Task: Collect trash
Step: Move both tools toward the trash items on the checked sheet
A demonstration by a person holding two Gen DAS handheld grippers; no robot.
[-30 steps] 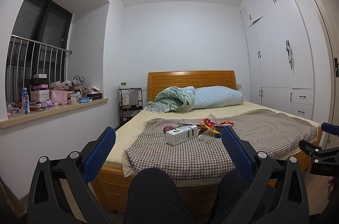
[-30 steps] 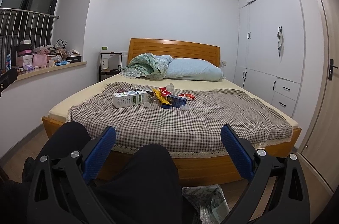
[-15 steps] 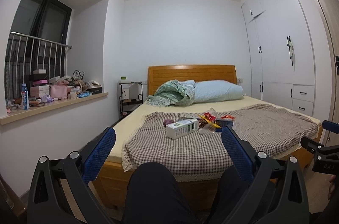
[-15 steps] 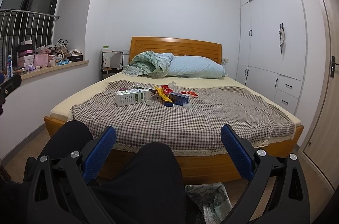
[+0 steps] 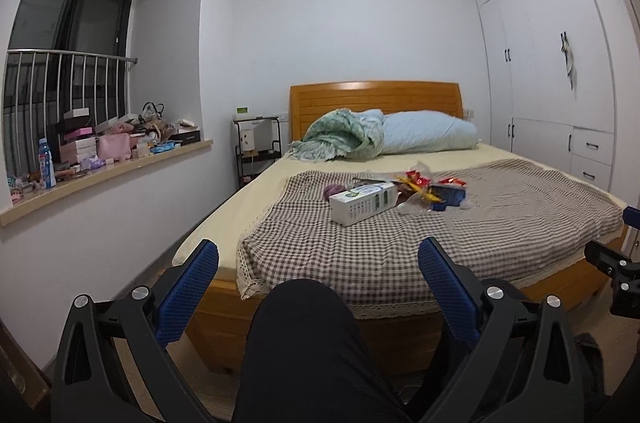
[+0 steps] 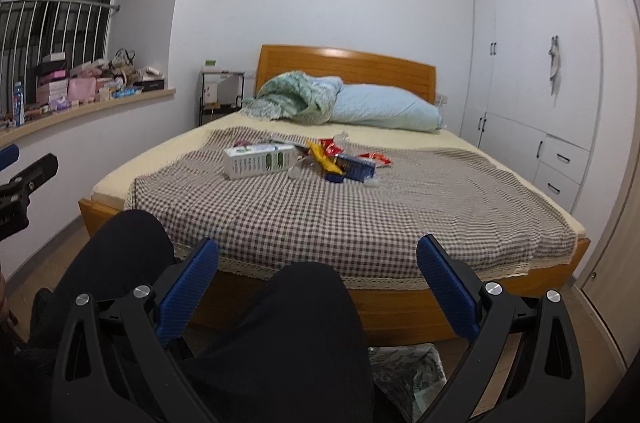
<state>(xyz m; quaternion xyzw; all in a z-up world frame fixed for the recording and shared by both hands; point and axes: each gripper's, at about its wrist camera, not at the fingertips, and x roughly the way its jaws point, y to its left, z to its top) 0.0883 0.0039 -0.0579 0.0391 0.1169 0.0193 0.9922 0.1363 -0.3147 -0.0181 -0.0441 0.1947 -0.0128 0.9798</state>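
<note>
On the checked cover (image 5: 520, 219) mid-bed, left wrist view: white carton (image 5: 363, 203) lies ahead, slightly right of left gripper (image 5: 318, 263), long axis running left-right, wrappers (image 5: 420, 185) beside it; jaws wide, empty. Right wrist view: carton (image 6: 260, 161) ahead-left of right gripper (image 6: 317, 261), also wide, empty. Both well apart from trash; neither arm clearly nearer.

Left gripper (image 5: 318, 263) with 2 blue fingers (image 5: 188, 287) spread wide, empty, above a dark-trousered knee (image 5: 304, 323). Ahead: bed (image 5: 400, 315), checked cloth (image 5: 520, 215), white carton (image 5: 362, 203) beside red-yellow wrappers (image 5: 420, 185). Cluttered windowsill (image 5: 108, 171) left.
</note>
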